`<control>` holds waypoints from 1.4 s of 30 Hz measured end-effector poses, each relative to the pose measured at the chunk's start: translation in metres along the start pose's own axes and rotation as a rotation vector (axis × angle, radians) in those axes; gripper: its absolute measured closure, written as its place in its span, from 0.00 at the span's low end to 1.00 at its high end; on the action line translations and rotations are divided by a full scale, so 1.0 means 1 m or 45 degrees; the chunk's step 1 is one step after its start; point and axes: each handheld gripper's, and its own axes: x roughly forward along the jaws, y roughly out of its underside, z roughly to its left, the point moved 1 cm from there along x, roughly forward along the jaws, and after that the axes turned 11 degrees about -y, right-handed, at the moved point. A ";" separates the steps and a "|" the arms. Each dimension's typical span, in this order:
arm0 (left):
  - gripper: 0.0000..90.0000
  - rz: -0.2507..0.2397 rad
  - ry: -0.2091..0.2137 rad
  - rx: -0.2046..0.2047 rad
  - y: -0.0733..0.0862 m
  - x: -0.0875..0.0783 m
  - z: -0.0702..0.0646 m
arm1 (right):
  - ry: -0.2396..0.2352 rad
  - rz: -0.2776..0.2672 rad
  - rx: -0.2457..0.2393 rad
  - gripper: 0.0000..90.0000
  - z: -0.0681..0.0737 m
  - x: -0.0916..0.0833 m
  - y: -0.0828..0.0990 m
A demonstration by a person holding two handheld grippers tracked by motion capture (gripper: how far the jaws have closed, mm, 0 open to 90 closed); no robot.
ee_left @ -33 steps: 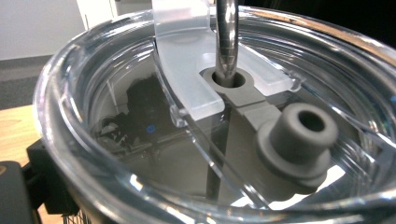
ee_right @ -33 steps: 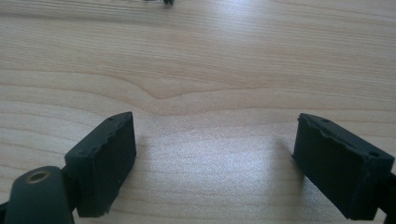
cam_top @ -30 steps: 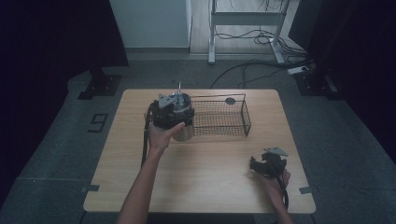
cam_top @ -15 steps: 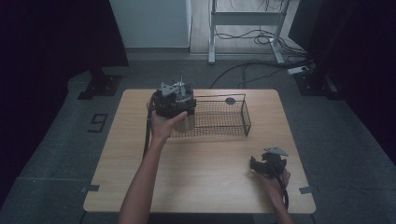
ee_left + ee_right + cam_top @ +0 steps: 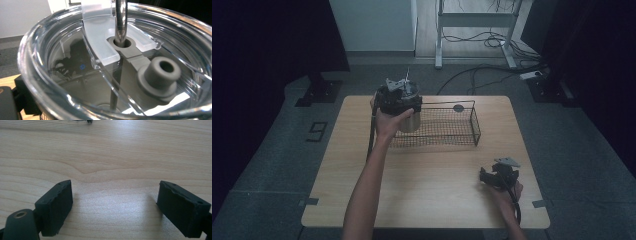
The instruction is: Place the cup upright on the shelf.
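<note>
Left claw (image 5: 404, 107) clamps the lidded steel tumbler (image 5: 409, 117), holding it over the wire basket's (image 5: 462, 131) left end.

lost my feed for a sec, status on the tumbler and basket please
Left hand-held gripper clamped on steel tumbler, held over wire basket's left end. Right hand-held gripper open, empty, resting on table. Nothing in the way.

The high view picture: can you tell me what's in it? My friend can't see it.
A person's left gripper holds a steel tumbler with a straw at the left end of a black wire basket on a wooden table. The right gripper rests near the table's front right corner. Dark floor and cables lie beyond.
</note>
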 end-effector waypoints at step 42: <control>0.04 0.174 -0.128 -0.036 0.065 0.083 0.003 | -0.004 0.005 0.003 0.15 -0.001 0.000 0.000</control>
